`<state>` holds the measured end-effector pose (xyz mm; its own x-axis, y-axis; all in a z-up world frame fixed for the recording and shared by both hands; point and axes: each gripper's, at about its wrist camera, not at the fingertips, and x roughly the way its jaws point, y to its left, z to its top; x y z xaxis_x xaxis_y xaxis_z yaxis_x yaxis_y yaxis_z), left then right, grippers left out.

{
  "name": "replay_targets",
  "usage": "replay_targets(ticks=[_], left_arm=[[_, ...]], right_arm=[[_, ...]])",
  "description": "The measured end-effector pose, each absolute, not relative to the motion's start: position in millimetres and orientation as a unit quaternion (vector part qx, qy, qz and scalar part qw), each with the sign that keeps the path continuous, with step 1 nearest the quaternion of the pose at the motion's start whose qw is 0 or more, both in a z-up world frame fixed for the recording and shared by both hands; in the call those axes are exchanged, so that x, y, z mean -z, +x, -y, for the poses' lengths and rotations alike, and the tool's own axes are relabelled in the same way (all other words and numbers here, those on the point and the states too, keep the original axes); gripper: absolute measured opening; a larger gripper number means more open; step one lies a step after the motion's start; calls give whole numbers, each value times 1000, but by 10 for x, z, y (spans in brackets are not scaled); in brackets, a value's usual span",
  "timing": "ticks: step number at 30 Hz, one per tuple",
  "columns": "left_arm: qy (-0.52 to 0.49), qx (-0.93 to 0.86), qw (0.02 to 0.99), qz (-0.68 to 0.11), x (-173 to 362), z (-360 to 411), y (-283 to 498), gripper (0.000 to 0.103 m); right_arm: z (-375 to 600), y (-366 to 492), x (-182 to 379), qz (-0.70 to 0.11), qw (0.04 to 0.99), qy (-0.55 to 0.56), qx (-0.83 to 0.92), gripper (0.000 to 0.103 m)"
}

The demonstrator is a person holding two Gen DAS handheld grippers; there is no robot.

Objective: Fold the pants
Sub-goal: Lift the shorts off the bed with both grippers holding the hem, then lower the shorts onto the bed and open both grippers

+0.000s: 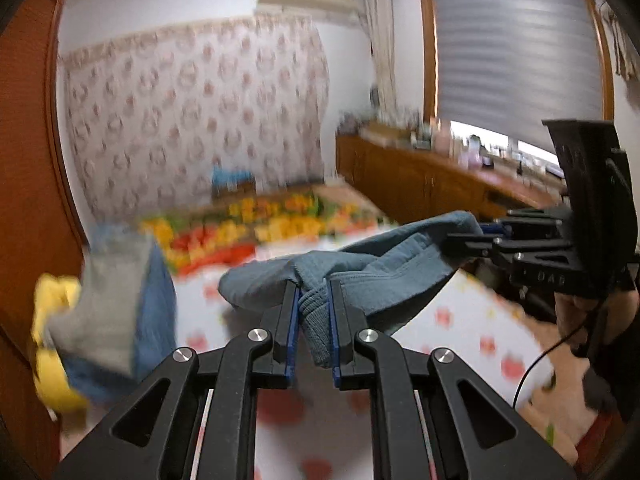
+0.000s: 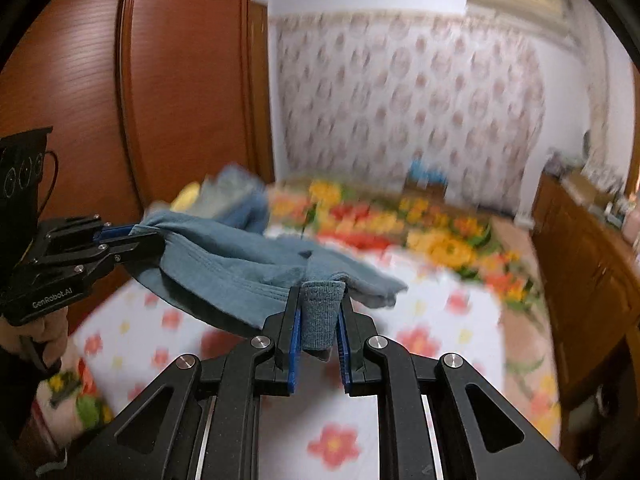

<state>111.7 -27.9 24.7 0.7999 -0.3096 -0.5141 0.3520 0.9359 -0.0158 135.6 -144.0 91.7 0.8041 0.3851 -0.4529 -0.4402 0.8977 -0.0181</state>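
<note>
1. The left tongs [image 1: 313,300] are clamped on a ribbed edge of the blue-grey pants [image 1: 360,276], the cloth bunched between the blue pads.
2. The right tongs [image 2: 319,312] pinch another ribbed edge of the same pants [image 2: 224,256]; a tab of knit fabric stands between their fingers.
3. The pants hang stretched in the air between the two tongs, above the bed [image 2: 240,344] with its white flowered cover.
4. In the left wrist view the right tongs [image 1: 460,246] show at the right edge, biting the far end of the cloth.
5. A heap of other clothes [image 1: 112,312], grey, blue and yellow, lies at the bed's left side; it is blurred, so the separate pieces are hard to tell.
6. A wooden sideboard [image 1: 420,176] stands under the window.
</note>
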Motion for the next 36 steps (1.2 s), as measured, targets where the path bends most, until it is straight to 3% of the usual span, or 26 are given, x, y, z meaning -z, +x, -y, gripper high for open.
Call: replay_targets(ticks=[6, 24, 29, 32, 34, 36], left_arm=[[29, 190, 931, -310, 203, 356, 816, 14], [20, 185, 909, -374, 790, 335, 408, 14], [21, 175, 903, -391, 899, 324, 381, 20], [18, 172, 906, -386, 894, 288, 339, 32], [11, 169, 909, -381, 873, 246, 331, 46], [1, 171, 910, -378, 845, 204, 343, 48]], right_arm=[[1290, 1353, -498, -283, 928, -55, -237, 15], [1452, 1110, -73, -329, 914, -27, -236, 16], [1419, 1170, 22, -341, 915, -12, -216, 17], [1364, 1156, 0, -346, 916, -16, -204, 21], [1344, 1173, -46, -345, 917, -16, -199, 23], [1339, 1187, -111, -343, 919, -16, -195, 30]])
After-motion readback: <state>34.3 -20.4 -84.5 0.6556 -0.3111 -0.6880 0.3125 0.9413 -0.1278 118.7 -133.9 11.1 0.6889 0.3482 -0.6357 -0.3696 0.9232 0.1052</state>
